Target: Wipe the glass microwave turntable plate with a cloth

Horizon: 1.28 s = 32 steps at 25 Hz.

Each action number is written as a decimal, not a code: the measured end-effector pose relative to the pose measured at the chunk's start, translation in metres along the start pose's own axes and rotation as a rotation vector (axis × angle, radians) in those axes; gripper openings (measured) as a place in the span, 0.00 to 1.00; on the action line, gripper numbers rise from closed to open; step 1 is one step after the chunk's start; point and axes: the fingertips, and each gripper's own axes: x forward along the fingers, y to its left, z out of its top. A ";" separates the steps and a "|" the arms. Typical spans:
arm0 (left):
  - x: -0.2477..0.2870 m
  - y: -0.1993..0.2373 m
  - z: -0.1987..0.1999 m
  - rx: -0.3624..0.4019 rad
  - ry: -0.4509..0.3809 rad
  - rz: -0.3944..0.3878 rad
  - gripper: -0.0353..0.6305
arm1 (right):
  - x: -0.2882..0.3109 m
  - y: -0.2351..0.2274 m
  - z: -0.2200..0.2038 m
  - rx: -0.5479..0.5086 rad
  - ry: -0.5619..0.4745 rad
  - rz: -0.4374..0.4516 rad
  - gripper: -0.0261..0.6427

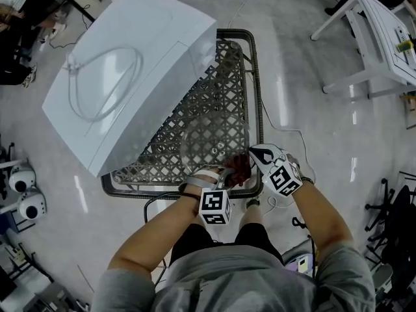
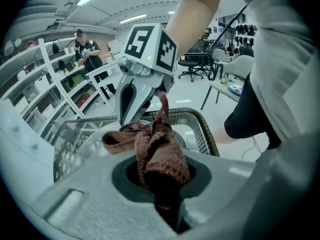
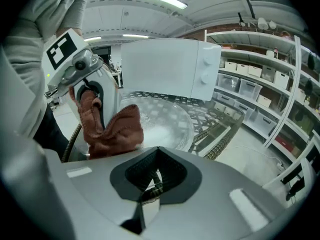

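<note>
The left hand-held gripper [image 2: 162, 189] is clamped on the cloth [image 2: 160, 154], which lies on the near rim of the plate [image 1: 211, 135] on the tabletop [image 1: 221, 77]. The right hand-held gripper [image 3: 150, 184] seems closed on that rim. Wiping looks underway, but the pictures don't show how much is left.

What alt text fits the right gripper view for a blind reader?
The left gripper presses a crumpled reddish-brown knitted cloth onto a clear round glass turntable plate, whose near rim sits in the closed jaws of the right gripper. The plate rests on a dark woven-mesh table, a white microwave oven behind.
</note>
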 end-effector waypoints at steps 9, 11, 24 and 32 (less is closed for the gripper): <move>-0.068 0.009 -0.107 -0.160 0.132 0.044 0.13 | 0.000 0.000 -0.001 -0.003 0.007 0.002 0.05; -0.078 0.011 -0.118 -0.179 0.149 0.052 0.13 | 0.000 0.001 -0.001 -0.005 0.009 0.004 0.05; -0.063 0.004 -0.027 -0.046 0.012 0.055 0.13 | 0.000 0.000 -0.001 0.000 0.019 0.002 0.05; 0.006 -0.029 0.051 0.117 -0.045 -0.013 0.13 | 0.001 0.000 -0.001 0.002 0.009 -0.001 0.05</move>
